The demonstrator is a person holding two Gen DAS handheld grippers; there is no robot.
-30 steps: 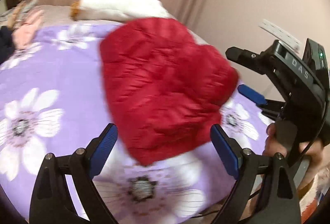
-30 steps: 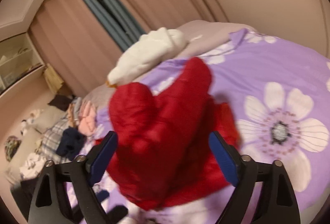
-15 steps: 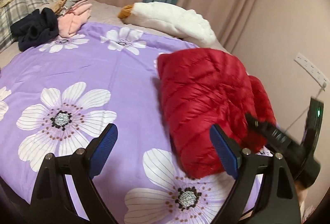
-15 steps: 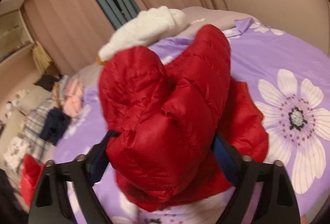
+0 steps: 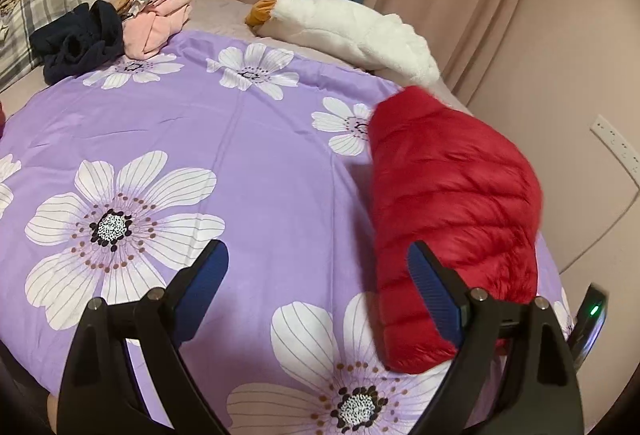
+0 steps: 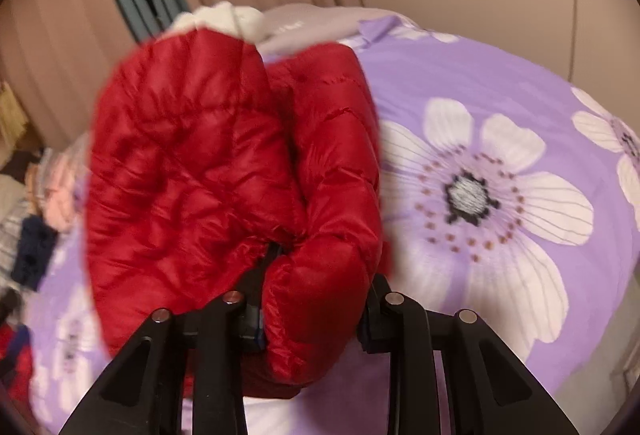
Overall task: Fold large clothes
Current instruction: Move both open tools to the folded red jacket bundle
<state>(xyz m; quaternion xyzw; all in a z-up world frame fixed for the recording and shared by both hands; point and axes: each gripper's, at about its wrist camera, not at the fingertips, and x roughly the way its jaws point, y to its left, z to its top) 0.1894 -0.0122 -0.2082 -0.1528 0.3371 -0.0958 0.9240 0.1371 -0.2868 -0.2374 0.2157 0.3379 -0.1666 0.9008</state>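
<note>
A folded red puffer jacket point(image 5: 452, 203) lies at the right side of the purple flowered bedspread point(image 5: 224, 139). My left gripper point(image 5: 316, 279) is open and empty, hovering above the bedspread just left of the jacket. In the right wrist view my right gripper point(image 6: 312, 307) is shut on the near end of the jacket point(image 6: 224, 171), which bulges up in two padded lobes and hides the fingertips. The back of the right gripper, with a green light, shows at the right edge of the left wrist view point(image 5: 592, 315).
A white plush goose point(image 5: 352, 31) lies at the head of the bed. A pile of pink, navy and plaid clothes point(image 5: 104, 23) sits at the far left corner. A wall with a power strip point(image 5: 616, 147) runs close along the bed's right side. Curtains hang behind.
My right gripper has closed on the jacket's near end, from open a second ago. My left gripper has swung left, so the jacket has moved to its right.
</note>
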